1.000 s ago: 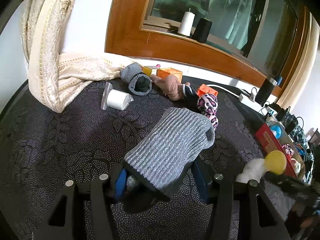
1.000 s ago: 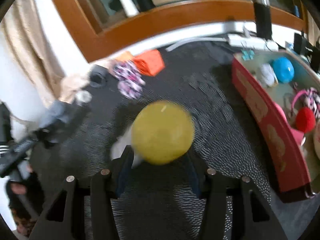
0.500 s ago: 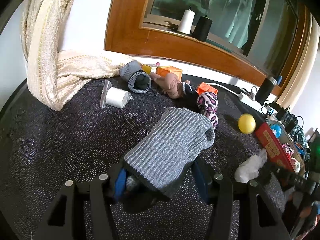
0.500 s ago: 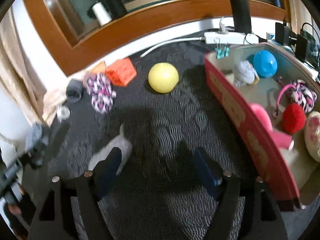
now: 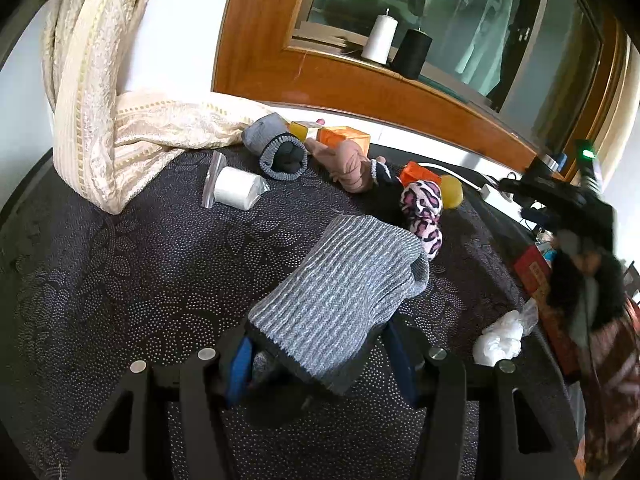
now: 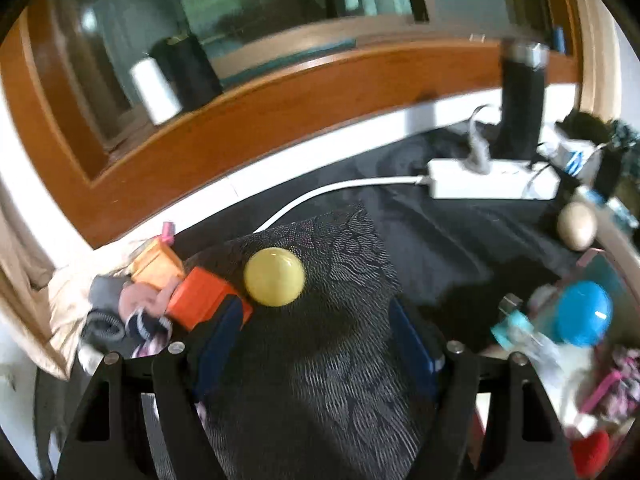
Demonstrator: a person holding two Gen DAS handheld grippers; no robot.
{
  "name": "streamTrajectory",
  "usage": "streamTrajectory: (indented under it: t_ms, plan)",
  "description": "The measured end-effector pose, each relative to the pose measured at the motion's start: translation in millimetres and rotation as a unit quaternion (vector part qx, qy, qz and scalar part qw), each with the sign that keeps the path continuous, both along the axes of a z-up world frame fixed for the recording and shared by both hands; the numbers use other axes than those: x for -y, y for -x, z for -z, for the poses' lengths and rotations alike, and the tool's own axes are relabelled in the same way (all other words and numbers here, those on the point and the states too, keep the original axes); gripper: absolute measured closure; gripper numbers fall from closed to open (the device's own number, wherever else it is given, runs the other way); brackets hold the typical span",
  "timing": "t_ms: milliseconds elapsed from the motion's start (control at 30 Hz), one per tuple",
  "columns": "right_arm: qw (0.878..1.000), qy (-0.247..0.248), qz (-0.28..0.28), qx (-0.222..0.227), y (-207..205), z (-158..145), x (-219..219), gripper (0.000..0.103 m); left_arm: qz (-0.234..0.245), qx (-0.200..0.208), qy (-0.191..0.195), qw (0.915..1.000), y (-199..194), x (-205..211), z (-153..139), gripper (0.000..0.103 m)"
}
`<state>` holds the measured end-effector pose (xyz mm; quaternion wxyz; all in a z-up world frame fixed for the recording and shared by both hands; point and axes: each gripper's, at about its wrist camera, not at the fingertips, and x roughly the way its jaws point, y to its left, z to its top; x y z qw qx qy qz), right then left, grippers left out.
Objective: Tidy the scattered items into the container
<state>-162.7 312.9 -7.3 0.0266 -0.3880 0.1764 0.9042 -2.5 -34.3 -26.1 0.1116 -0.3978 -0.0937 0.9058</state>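
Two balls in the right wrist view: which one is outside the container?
The yellow ball, lying on the dark cloth ahead of the open right gripper. The blue ball sits among the container's items.

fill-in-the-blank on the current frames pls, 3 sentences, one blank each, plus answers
1. The left gripper is shut on a grey ribbed ____.
2. The yellow ball lies on the dark cloth, touching an ____ block.
3. The jaws of the right gripper stand open and hold ____.

Missing words: sock; orange; nothing
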Motion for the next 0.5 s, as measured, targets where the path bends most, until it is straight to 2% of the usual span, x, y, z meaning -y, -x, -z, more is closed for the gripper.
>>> streamTrajectory:
  t_ms: [200, 400, 500]
  plan:
    - [0.999, 0.042, 0.002, 0.027, 52.4, 14.3, 0.9, 0.024, -0.002, 0.024, -0.010, 0.9997, 8.0, 4.1, 9.3, 0.045]
    - [0.998, 0.016, -0.051, 0.019, 98.2, 16.0, 44.0, 0.025, -0.003, 0.045, -0.010, 0.9989, 15.3, 4.3, 20.2, 0.045]
    - [0.996, 0.003, -0.090, 0.029, 117.1, 26.9, 74.0, 0.025, -0.006, 0.053, -0.010, 0.9986, 17.7, 5.4, 23.7, 0.045]
